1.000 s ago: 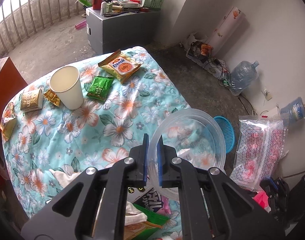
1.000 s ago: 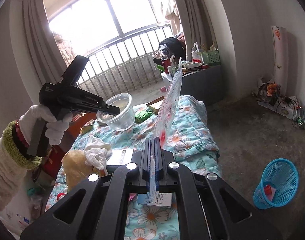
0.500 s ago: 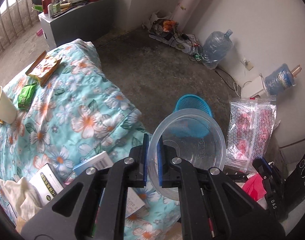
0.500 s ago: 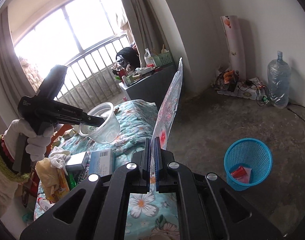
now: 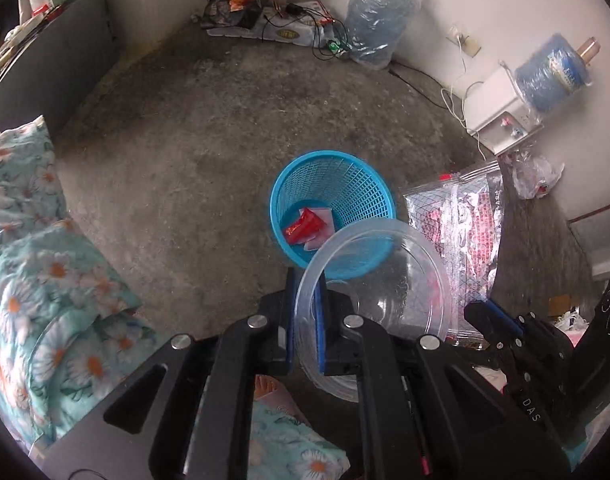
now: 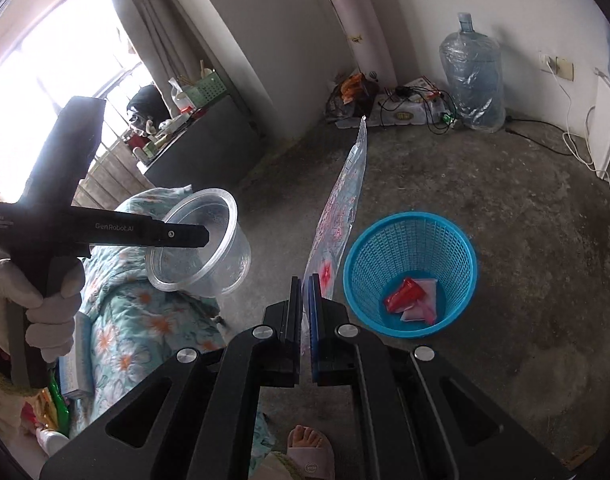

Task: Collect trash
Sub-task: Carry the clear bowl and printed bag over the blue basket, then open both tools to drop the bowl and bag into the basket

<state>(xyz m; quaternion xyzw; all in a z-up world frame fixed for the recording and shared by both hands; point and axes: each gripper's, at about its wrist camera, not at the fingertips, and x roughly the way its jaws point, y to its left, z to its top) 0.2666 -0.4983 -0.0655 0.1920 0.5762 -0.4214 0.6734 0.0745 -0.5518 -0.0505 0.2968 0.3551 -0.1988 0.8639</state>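
Note:
My left gripper (image 5: 305,316) is shut on the rim of a clear plastic bowl (image 5: 385,300), held in the air just short of a blue mesh trash basket (image 5: 361,188) on the concrete floor. The bowl also shows in the right wrist view (image 6: 209,240), left of the basket (image 6: 445,248). My right gripper (image 6: 304,308) is shut on a clear zip bag with red print (image 6: 341,208), seen edge-on; in the left wrist view the bag (image 5: 465,220) hangs right of the basket. Red and pink wrappers (image 6: 411,298) lie in the basket.
A bed with a floral blue sheet (image 5: 37,248) is on the left. A large water bottle (image 6: 475,80), cables and boxes (image 6: 405,104) stand along the far wall. A grey cabinet (image 6: 201,148) stands by the window. A slippered foot (image 6: 309,452) is below.
Both grippers have swung right, away from the bed and toward the blue basket, carrying the bowl and the bag. The basket is now nearer and more central in both views.

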